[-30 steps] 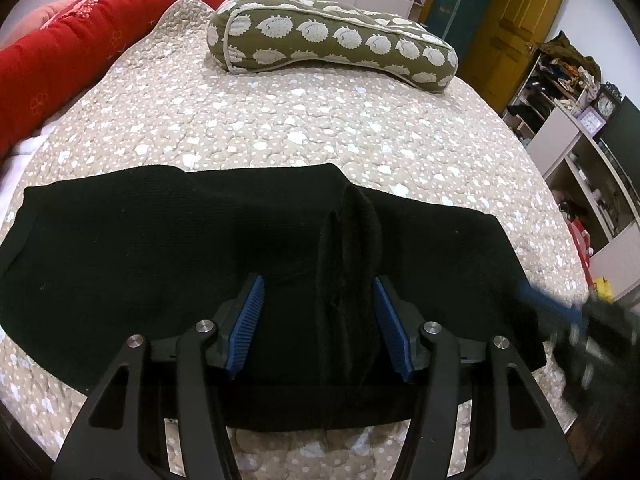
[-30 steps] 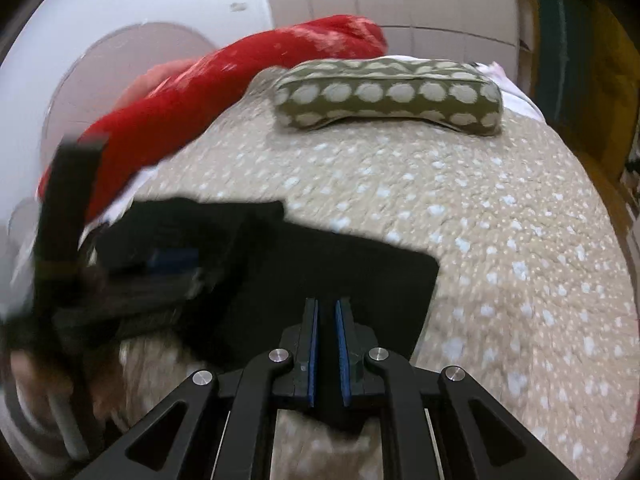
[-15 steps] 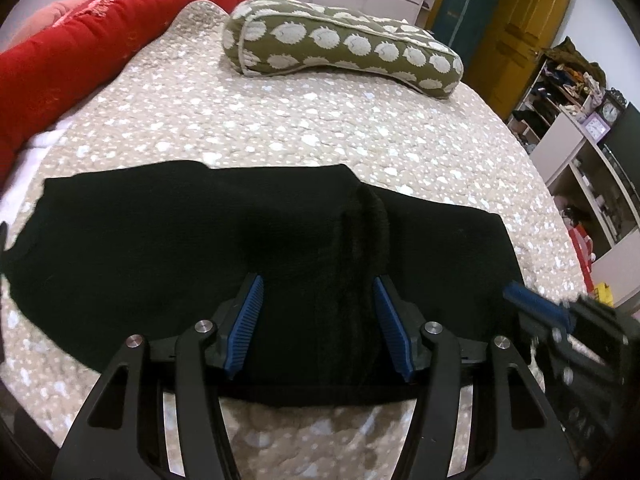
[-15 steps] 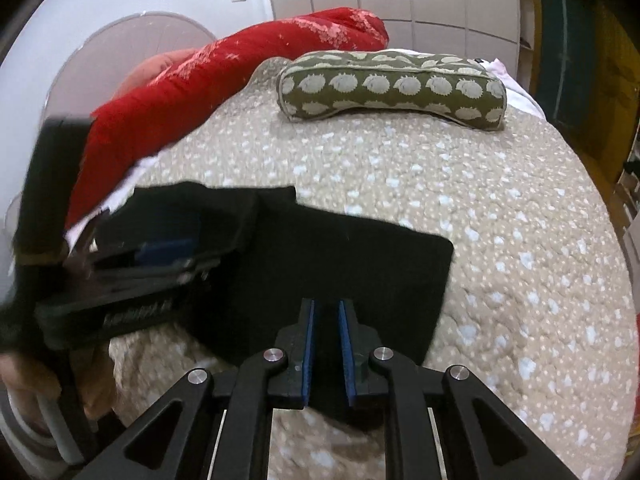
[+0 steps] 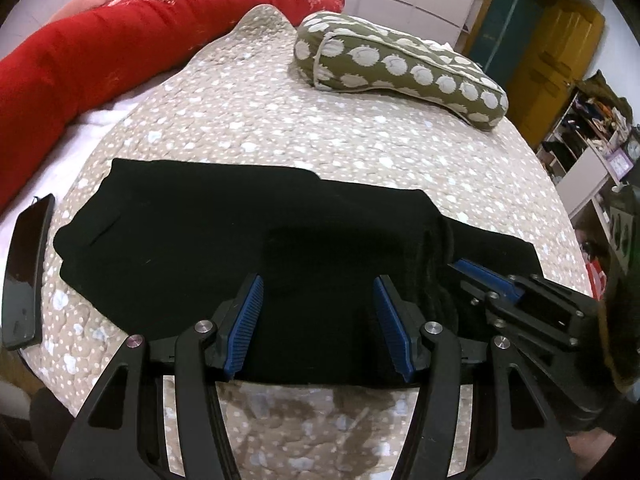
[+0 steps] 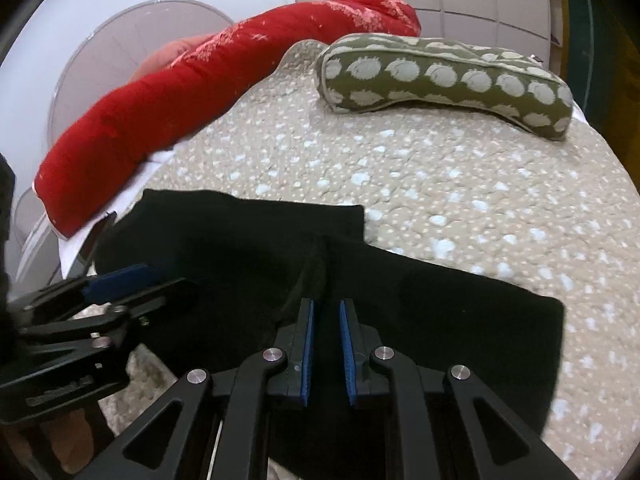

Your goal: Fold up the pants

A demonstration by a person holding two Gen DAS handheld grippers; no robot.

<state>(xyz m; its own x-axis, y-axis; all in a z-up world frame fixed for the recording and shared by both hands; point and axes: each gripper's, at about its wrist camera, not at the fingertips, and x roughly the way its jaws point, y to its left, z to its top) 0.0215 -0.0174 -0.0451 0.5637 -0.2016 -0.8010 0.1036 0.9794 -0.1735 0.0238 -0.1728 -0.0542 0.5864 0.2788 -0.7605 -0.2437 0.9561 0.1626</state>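
Black pants [image 5: 248, 240] lie flat across the near part of a beige dotted bed quilt [image 5: 320, 132], with a raised ridge of cloth right of the middle. My left gripper [image 5: 318, 320] is open, its blue pads low over the near edge of the pants. My right gripper [image 6: 326, 344] has its jaws slightly apart, over the pants [image 6: 420, 312] just behind the ridge; it also shows in the left wrist view [image 5: 480, 276] at the right. I see no cloth held between either pair of pads.
A green spotted bolster pillow [image 5: 400, 76] lies at the far end of the bed. A red duvet [image 5: 100, 60] runs along the left side. A black phone [image 5: 24, 272] lies at the left bed edge. Shelves [image 5: 592, 152] and a yellow door [image 5: 548, 60] stand at right.
The right gripper's jaws have parted slightly and it moved in toward the ridge of cloth. The left gripper shifted left along the near edge, so the ridge is now right of it.
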